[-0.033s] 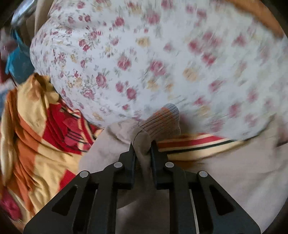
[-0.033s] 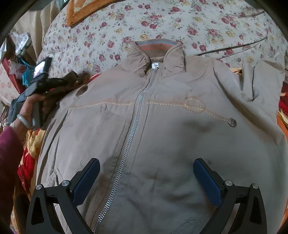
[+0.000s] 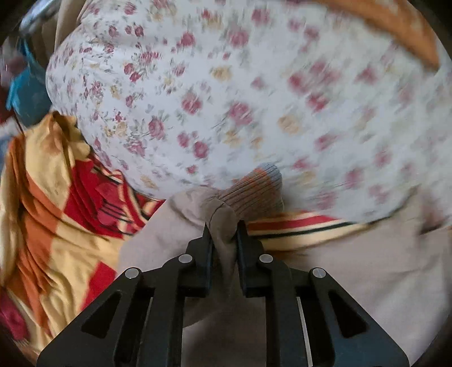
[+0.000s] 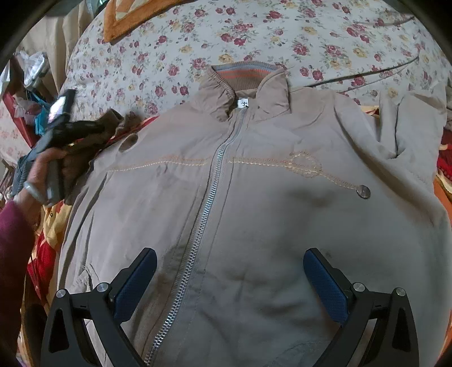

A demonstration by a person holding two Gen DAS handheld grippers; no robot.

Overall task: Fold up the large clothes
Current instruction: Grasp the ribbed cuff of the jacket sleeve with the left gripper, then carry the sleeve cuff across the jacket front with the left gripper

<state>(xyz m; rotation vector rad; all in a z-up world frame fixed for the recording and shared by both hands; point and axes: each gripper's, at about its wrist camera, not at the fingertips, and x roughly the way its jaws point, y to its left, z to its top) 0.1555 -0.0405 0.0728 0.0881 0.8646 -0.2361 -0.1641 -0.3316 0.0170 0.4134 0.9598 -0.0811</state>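
A large beige zip-up jacket (image 4: pixel 254 203) lies face up and spread flat on the bed, collar (image 4: pixel 243 82) at the far side. My left gripper (image 3: pixel 224 231) is shut on the jacket's left sleeve (image 3: pixel 169 225) near its ribbed striped cuff (image 3: pixel 254 189). It also shows in the right wrist view (image 4: pixel 93 130), held at the jacket's left shoulder. My right gripper (image 4: pixel 230 271) is open and empty, hovering over the jacket's lower front, straddling the zipper (image 4: pixel 209 203). The right sleeve (image 4: pixel 406 124) lies folded at the far right.
A floral bedsheet (image 4: pixel 254 36) covers the bed beyond the collar. A red, yellow and orange blanket (image 3: pixel 56 197) lies under and left of the jacket. An orange cushion (image 4: pixel 124 17) sits at the far left. Clutter (image 4: pixel 31 84) stands beside the bed on the left.
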